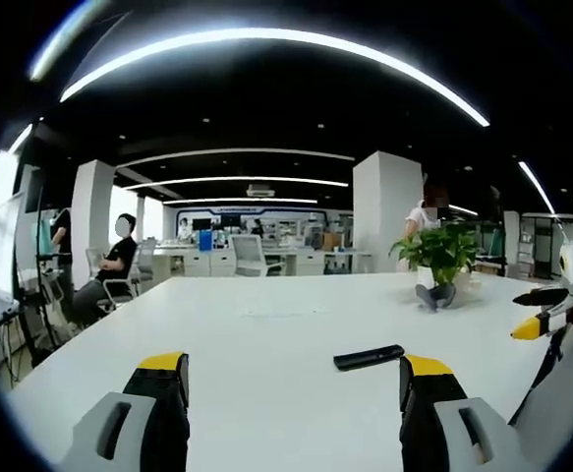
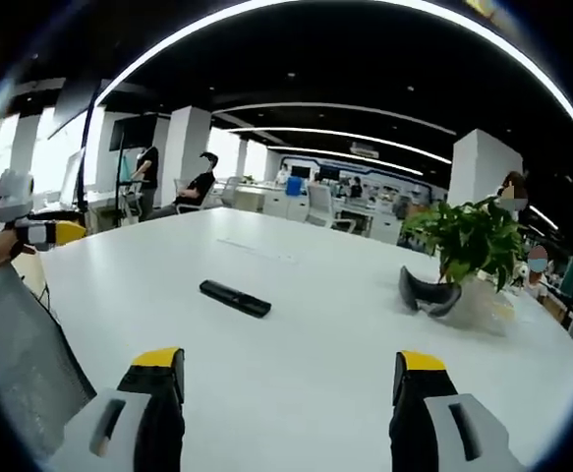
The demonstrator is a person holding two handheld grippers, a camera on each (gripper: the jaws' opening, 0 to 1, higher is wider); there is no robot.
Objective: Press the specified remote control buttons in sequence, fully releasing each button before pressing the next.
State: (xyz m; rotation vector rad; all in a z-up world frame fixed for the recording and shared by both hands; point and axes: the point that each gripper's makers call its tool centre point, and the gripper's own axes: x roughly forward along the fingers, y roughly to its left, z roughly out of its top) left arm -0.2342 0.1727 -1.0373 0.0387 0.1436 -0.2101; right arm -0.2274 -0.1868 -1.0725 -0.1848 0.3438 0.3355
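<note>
**Both grippers spread above the tabletop, remote lying free**

Yellow-tipped fingers rise from the bottom of each view, set wide apart with nothing between them. In the left gripper view the left gripper (image 1: 294,379) hangs over the white tabletop (image 1: 266,334), and the black remote (image 1: 368,357) lies flat just beyond its right-hand finger, touching neither. In the right gripper view the right gripper (image 2: 291,379) is likewise spread, and the remote (image 2: 235,298) lies farther out, left of centre and well apart from both fingers.

Each view catches the other gripper at its edge: the right gripper (image 1: 546,313) comes in from the right of the left gripper view, the left gripper (image 2: 40,231) from the left of the right gripper view, beside a grey sleeve (image 2: 21,344). Whether those fingers are spread cannot be judged from these side glimpses.

Farther along the tabletop stands a potted plant (image 1: 441,254) (image 2: 473,241). The right gripper view shows a dark curved thing (image 2: 426,293) at its foot more clearly. Beyond, a seated person (image 1: 114,265) and office desks (image 1: 257,261) are visible under long ceiling lights (image 1: 266,44).
</note>
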